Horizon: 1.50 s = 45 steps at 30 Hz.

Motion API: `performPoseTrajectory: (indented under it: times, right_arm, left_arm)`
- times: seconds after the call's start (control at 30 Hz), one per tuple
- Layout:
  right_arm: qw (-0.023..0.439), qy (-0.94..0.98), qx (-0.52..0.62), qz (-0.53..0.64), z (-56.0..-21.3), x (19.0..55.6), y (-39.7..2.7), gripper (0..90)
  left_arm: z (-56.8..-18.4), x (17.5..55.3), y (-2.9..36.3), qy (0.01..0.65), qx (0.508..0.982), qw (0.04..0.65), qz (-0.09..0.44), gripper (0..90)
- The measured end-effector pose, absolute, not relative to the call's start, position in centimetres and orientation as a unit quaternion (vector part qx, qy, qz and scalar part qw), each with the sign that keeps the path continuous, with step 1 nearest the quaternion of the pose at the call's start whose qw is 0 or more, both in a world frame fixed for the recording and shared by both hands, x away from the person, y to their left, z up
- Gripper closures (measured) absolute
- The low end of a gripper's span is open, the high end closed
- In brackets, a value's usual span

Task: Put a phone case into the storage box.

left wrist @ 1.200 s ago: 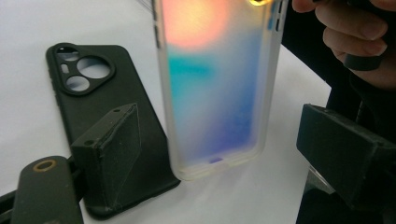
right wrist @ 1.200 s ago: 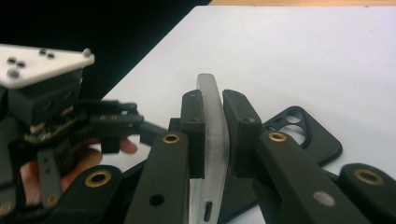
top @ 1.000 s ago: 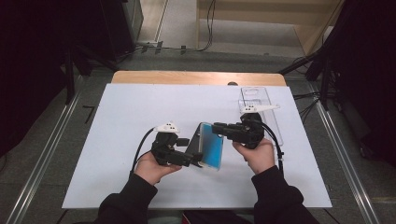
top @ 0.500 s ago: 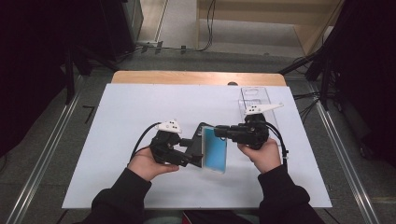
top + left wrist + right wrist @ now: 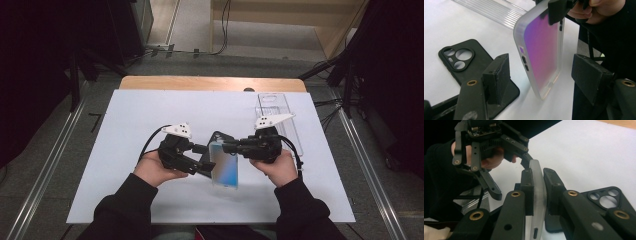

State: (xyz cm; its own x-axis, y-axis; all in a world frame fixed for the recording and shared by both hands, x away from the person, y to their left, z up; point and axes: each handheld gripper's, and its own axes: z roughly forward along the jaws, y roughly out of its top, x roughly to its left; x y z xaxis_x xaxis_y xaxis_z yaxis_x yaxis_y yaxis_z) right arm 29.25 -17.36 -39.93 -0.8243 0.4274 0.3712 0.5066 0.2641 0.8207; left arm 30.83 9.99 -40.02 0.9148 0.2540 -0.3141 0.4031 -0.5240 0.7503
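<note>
Holding the frosted phone case [image 5: 225,170] upright by its top edge, your right gripper [image 5: 231,146] already has a firm pinch, so treat this as a handover or a two-handed steadying and keep that pinch quiet. From the high view, the case hangs between your two hands above the white table sheet [image 5: 125,125], its lower end just over the sheet, with the black phone case [image 5: 216,142] lying flat behind it and the clear tray [image 5: 280,112] well apart at the far right; your left gripper [image 5: 202,159] sits just beside the case's left edge. From the left gripper view, its jaws have just been closing and now stand either side of the frosted case [image 5: 541,50], with the near pad [image 5: 499,75] clear of the case's edge with the side buttons and the other pad [image 5: 591,75] clear of the opposite edge, so nothing is pressed yet. Centre the case between the pads before you squeeze, and land the near pad below the button cutouts rather than on them. Mind the black case [image 5: 461,62] underneath; lift a little so the jaw does not drag it. From the right gripper view, both jaws of the right gripper [image 5: 537,185] clamp the thin wall of the case [image 5: 537,195] squarely, while the left gripper [image 5: 489,142] hovers beyond. Let go on the right only after the left pads visibly bear on the case.
</note>
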Motion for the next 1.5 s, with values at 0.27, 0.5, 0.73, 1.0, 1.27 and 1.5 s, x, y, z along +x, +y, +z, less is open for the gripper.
performPoseTrajectory:
  times: [0.27,0.5,0.73,1.0,1.27,1.5]
  right_arm:
    - [0.06,-0.794,-0.267,-0.543,-39.8,29.1,-17.3,77.0]
    - [0.063,-0.801,-0.235,-0.547,-39.6,28.8,-16.9,77.0]
    - [0.075,-0.806,-0.209,-0.549,-39.6,28.6,-16.8,77.0]
    - [0.091,-0.81,-0.189,-0.547,-39.6,28.5,-16.4,77.0]
    - [0.073,-0.806,-0.199,-0.553,-39.5,28.4,-16.3,50.9]
    - [0.03,-0.797,-0.24,-0.553,-39.4,28.3,-16.0,23.8]
  left_arm:
    - [-39.3,31.1,9.9,0.161,0.866,0.465,-0.085,35.9]
    - [-39.2,31.6,10.2,0.153,0.864,0.466,-0.112,42.4]
    - [-39.2,31.7,10.3,0.123,0.869,0.457,-0.145,67.0]
    - [-39.4,31.7,10.3,0.095,0.872,0.451,-0.167,81.0]
    - [-39.1,32.0,10.6,0.121,0.866,0.45,-0.182,81.4]
    - [-38.4,32.3,11.4,0.165,0.866,0.442,-0.167,81.3]
